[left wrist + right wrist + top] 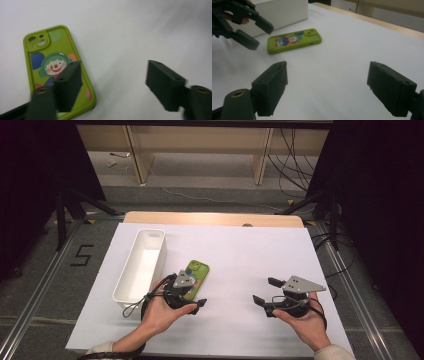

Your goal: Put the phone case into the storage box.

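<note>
A phone in a green case (198, 269) with a clown picture lies flat, back up, on the white sheet (240, 250). My left gripper (196, 295) hovers just in front of the phone's near end, open, with nothing between its jaws. In the left gripper view the phone (53, 66) lies under and behind the left jaw, and the left gripper (113, 72) spans bare sheet. My right gripper (263, 290) is open over the sheet on the right, well apart from the phone. The right gripper view has the right gripper (327, 82) open, with the phone (292, 40) and the left gripper (262, 36) beyond.
A long white bin (150, 233) stands at the left of the sheet, close beside the phone; its wall (284, 12) rises behind the phone in the right gripper view. The wooden table edge (210, 218) runs along the far side. Dark stands flank the table.
</note>
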The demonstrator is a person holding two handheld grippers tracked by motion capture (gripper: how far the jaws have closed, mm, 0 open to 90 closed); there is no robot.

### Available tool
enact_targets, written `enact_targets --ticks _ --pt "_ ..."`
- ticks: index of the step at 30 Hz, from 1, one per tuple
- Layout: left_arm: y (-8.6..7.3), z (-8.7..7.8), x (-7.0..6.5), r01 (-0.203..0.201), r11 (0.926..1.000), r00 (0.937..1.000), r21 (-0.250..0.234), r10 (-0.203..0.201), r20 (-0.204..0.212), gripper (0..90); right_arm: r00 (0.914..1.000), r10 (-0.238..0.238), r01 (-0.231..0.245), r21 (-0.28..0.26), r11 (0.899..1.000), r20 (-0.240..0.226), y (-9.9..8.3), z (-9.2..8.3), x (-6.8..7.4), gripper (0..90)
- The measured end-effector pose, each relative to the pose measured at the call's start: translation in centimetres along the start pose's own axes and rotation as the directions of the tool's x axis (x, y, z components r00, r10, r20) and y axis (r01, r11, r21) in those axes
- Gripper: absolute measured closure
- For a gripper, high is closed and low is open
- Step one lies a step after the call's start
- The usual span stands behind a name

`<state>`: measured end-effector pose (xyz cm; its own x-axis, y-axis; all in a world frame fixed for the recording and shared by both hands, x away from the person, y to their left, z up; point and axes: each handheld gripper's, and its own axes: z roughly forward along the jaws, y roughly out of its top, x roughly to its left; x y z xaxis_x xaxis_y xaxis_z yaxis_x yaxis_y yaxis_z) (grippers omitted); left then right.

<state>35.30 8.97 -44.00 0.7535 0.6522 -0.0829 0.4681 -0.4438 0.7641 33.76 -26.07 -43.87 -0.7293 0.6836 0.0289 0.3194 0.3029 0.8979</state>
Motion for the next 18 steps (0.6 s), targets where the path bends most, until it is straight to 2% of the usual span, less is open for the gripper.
enact_targets --ticks 1,5,7,11,14,18 --pt "0.1 -0.3 0.0 -0.004 1.0000 1.0000 -0.008 0.004 0.003 15.5 1.0000 0.002 -0.002 -0.002 1.000 0.000 0.0 0.0 0.0 17.3" --pt "0.0 -1.5 -0.4 -0.040 0.9982 0.9992 -0.044 0.040 0.007 0.8 1.0000 0.002 -0.002 -0.006 1.000 0.000 -0.1 -0.3 -0.2 17.0" --pt "-0.2 -2.0 -0.5 -0.057 0.9962 0.9983 -0.065 0.058 0.004 0.0 1.0000 0.004 -0.004 -0.012 1.000 0.003 -0.1 -0.4 -0.2 16.9" --pt "-0.5 -3.3 -0.2 -0.063 0.9938 0.9980 -0.091 0.063 -0.003 0.0 1.0000 0.001 -0.001 -0.010 1.000 0.004 -0.1 -0.5 -0.2 16.7" --pt "-1.1 -3.9 0.2 -0.051 0.9921 0.9986 -0.114 0.049 -0.020 0.0 1.0000 0.001 -0.001 -0.011 1.000 0.006 -0.1 -0.6 -0.1 16.7" --pt "-1.8 -4.5 0.7 -0.040 0.9917 0.9989 -0.122 0.036 -0.031 0.0 0.9999 -0.001 0.001 -0.015 1.000 0.013 0.1 -0.7 0.1 16.7"
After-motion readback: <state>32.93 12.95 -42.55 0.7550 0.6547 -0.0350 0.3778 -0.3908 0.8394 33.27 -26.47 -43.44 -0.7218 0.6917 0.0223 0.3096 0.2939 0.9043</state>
